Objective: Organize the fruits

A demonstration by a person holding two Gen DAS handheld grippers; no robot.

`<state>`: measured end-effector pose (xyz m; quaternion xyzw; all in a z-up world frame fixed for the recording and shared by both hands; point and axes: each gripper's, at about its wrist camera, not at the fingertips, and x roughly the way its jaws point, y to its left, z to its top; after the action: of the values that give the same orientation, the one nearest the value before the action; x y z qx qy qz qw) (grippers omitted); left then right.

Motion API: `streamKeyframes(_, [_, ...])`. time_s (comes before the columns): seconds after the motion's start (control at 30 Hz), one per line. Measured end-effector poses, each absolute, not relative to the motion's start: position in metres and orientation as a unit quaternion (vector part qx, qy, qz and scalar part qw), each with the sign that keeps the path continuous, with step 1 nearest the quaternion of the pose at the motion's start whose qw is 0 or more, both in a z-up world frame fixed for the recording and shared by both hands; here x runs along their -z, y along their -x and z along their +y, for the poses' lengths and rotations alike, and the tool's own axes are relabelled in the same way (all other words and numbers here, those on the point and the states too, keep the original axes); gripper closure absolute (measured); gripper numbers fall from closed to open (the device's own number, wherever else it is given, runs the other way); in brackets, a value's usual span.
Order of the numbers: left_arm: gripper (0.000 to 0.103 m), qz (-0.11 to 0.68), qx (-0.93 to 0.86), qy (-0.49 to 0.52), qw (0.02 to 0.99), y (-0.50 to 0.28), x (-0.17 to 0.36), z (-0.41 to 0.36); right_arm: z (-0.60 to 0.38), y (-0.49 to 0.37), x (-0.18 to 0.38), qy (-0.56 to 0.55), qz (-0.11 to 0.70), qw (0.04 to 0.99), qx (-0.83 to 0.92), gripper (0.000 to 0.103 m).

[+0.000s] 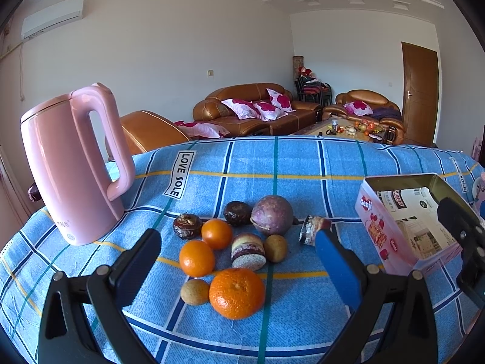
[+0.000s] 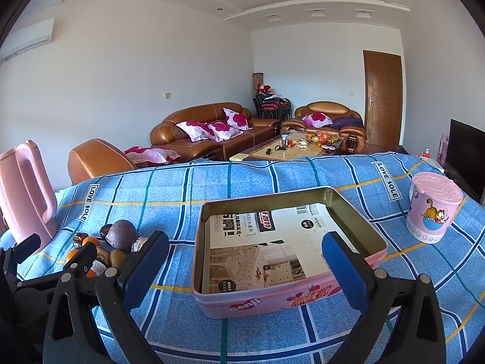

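A pile of fruit lies on the blue checked cloth: a large orange point(image 1: 236, 293), two smaller oranges point(image 1: 197, 257), a round purple passion fruit point(image 1: 272, 214), small brown fruits point(image 1: 275, 247) and dark wrinkled ones point(image 1: 187, 226). My left gripper point(image 1: 238, 244) is open and empty, its fingers on either side of the pile. A pink tin box point(image 2: 288, 298) with printed paper inside stands to the right. My right gripper point(image 2: 245, 247) is open and empty, over the tin's near side. The pile shows at left in the right wrist view point(image 2: 121, 235).
A pink kettle point(image 1: 69, 163) stands left of the fruit. A pink lidded cup with a cartoon cat point(image 2: 433, 207) stands right of the tin point(image 1: 394, 227). The table's far edge drops off toward brown sofas point(image 2: 206, 130).
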<state>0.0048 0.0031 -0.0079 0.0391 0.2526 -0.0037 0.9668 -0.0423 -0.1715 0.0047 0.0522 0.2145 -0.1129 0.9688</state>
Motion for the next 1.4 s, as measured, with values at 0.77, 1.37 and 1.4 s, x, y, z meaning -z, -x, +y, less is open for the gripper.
streamKeyframes(0.77, [0.000,0.293,0.011,-0.024,0.956,-0.026,0.001,0.044,-0.163,0.042,0.000,-0.050,0.221,0.971,0.076,0.009])
streamKeyframes(1.37, [0.000,0.320,0.002,-0.038,0.947,-0.044,0.006,0.128,-0.054,-0.004,0.032,-0.047,0.360,0.918,-0.162,0.040])
streamKeyframes(1.4, [0.000,0.320,0.005,-0.049,0.946,-0.044,0.007,0.128,-0.050,-0.009,0.034,-0.049,0.365,0.915,-0.163,0.040])
